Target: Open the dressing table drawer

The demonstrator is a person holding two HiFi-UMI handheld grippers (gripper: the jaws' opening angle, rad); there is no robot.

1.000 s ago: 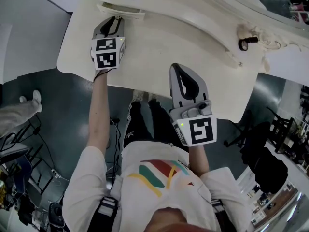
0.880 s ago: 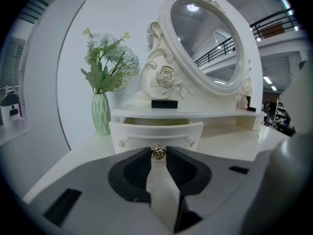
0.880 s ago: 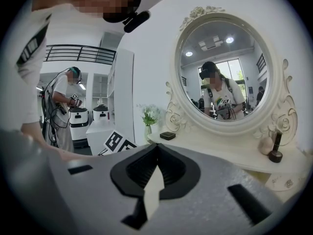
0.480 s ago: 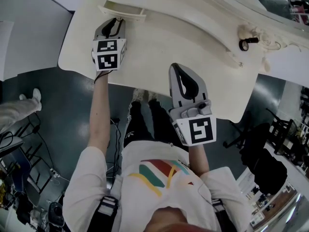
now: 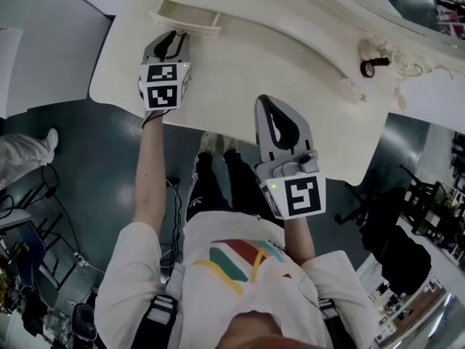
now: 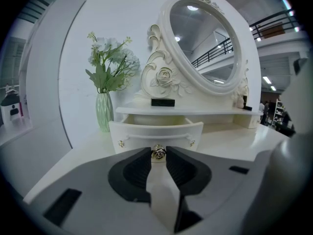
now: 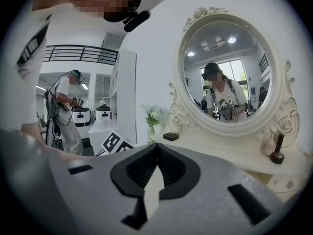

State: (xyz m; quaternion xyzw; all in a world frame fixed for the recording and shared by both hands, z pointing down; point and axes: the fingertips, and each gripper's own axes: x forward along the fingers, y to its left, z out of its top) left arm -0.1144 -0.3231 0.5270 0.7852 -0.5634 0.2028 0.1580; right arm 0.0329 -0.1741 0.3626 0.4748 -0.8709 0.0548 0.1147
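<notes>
At about eleven o'clock on the dressing table, the drawer stands partly out because the left gripper pinches its small gold knob to pull, while the right gripper, jaws pressed together on nothing, waits at five o'clock from it.

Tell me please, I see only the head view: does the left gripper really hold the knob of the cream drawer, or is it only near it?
Observer: It holds it. In the left gripper view the left gripper is shut on the small gold rose-shaped knob of the cream-white drawer, which stands partly pulled out.
Operator: And the other one, does it carry something?
Observer: No. In its own view the right gripper has its jaws together, with nothing between them.
</notes>
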